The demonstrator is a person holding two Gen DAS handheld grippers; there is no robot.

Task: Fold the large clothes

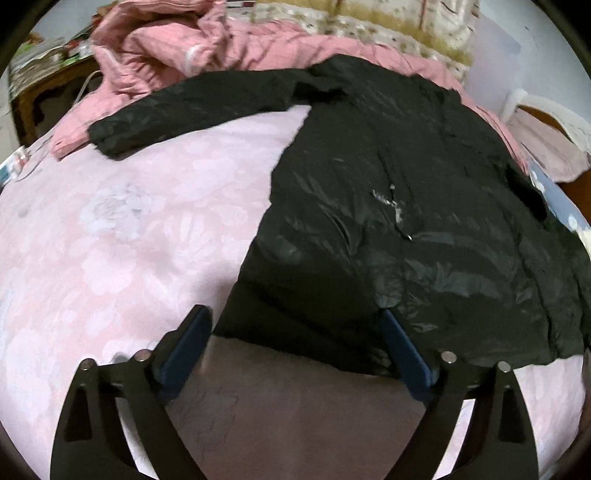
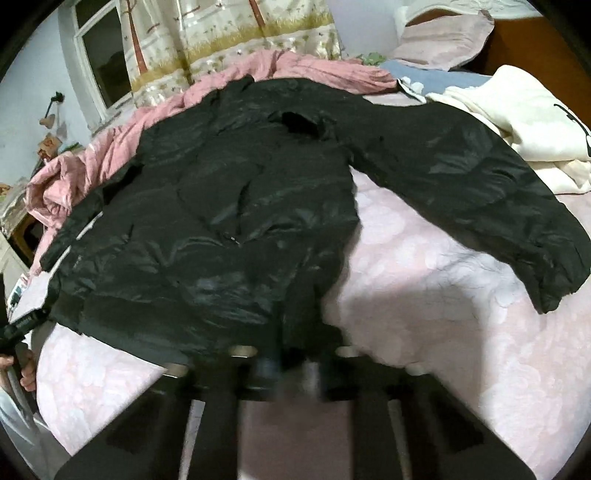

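Item 1: black jacket (image 1: 388, 206), laid flat on bed w/ pink floral sheet (image 1: 129, 240). Long axis runs away from my cams: hem nearest, collar (image 2: 299, 123) at far end. Sleeves spread out to both sides; left sleeve (image 1: 192, 107) reaches toward the crumpled pink quilt (image 1: 177, 44), right sleeve (image 2: 498, 192) angles down toward sheet, cuff free. Fabric: shiny, thin, crinkled, puffer-type, w/ centre zip line. Matte hem band.

Item 2: left hand-held gripper (image 1: 295, 332), wide open, blue pads (image 1: 184, 343) either side of the hem's left corner; nothing gripped that I can see.

Item 3: right hand-held gripper (image 2: 288, 365), heavily blurred, at hem's right corner; I can't tell its opening or whether it has cloth.

Item 4: cream garment (image 2: 517, 110), bunched, far right, just beside right sleeve.

Item 5: floral curtain (image 2: 221, 33) behind bed.
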